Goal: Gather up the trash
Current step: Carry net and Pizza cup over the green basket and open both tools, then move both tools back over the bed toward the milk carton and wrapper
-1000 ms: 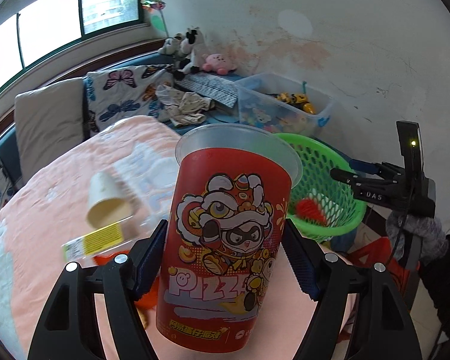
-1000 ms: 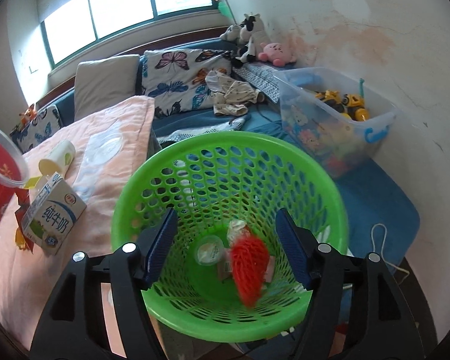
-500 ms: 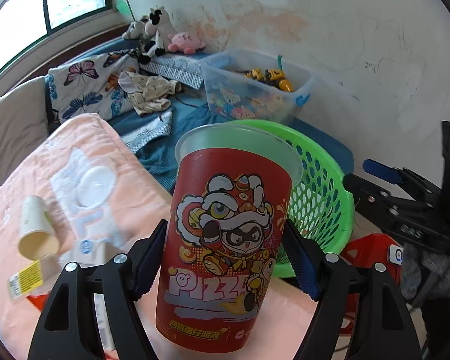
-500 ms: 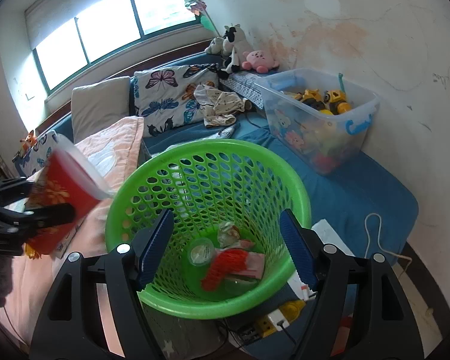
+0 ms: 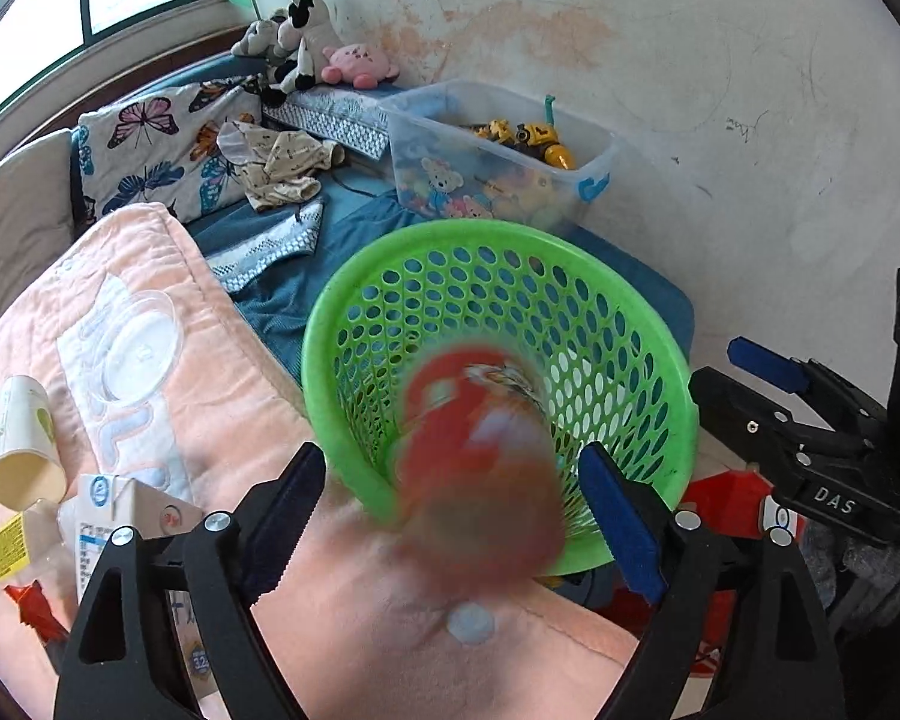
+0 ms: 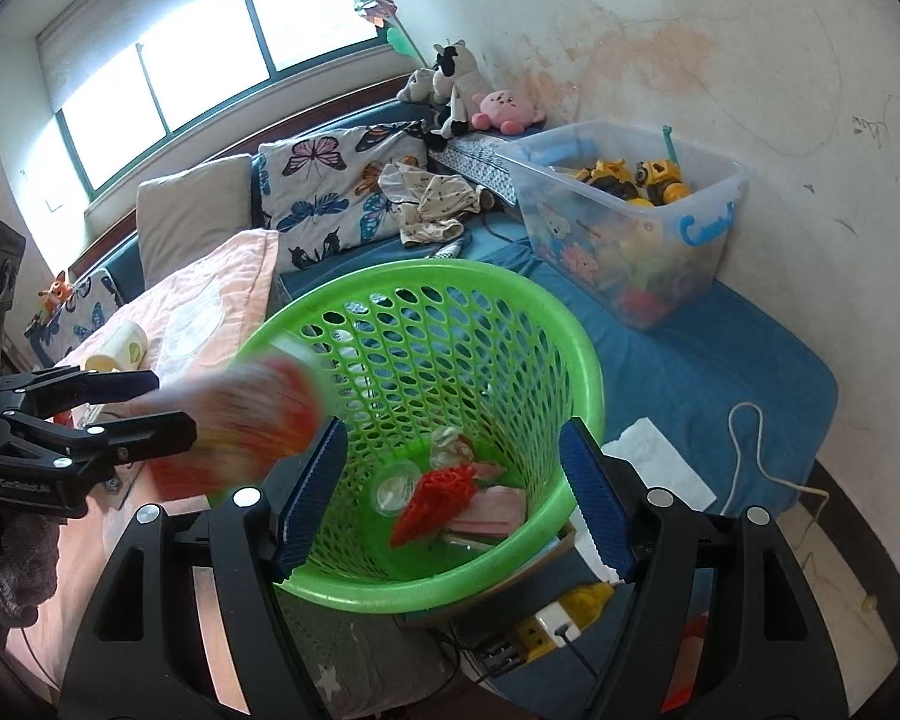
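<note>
Red and blurred, one printed snack cup is sitting low in the centre of the left wrist frame, between the left gripper pads but touching neither; those jaws are opening and standing wide. The cup is overlapping the near rim of one green perforated plastic basket, which is filling the middle of that frame. In the right wrist frame the same cup is appearing as a smear at centre left, at the basket's left rim, just beside the left gripper's two black fingers.

Right gripper jaws are standing wide around the basket's opening, gripping nothing. Lying on the basket floor are one red mesh piece, one clear round lid, one crumpled wrapper and one pink flat packet.

At lower left of the left wrist frame, on one peach quilt, are lying one pale paper cup on its side, one milk carton and one clear plastic lid. At upper right of centre, one clear toy bin is standing beside the wall.
</note>
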Motion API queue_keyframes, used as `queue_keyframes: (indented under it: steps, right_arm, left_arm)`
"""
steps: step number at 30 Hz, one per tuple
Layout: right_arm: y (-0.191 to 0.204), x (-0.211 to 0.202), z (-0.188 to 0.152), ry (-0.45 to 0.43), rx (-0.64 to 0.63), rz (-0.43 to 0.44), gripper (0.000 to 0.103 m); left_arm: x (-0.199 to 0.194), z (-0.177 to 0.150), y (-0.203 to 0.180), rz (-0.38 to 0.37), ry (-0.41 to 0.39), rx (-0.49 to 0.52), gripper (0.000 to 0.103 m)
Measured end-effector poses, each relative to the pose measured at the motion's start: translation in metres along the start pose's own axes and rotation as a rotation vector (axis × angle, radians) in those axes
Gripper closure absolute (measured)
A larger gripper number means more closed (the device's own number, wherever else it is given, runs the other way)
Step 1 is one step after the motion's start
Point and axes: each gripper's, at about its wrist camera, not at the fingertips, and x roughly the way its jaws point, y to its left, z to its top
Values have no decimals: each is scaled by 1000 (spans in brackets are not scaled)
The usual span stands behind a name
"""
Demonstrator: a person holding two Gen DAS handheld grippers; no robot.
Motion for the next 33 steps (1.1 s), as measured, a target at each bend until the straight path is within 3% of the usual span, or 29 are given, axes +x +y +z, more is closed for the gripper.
queue_keyframes:
  steps: [11, 14, 18, 33]
  right_arm:
    - [30, -5, -1, 3, -37, 43, 30]
    - [44, -6, -1, 4, -47, 65, 22]
    - [65, -6, 3, 0, -72, 90, 21]
    - [160, 21, 3, 113, -163, 239, 20]
  left_arm:
    - [-55, -31, 40, 79, -76, -62, 20]
    - [-69, -44, 59, 110, -87, -99, 20]
    - [-85, -62, 86, 152, -98, -148, 20]
    - [-132, -135, 169, 250, -105, -299, 19]
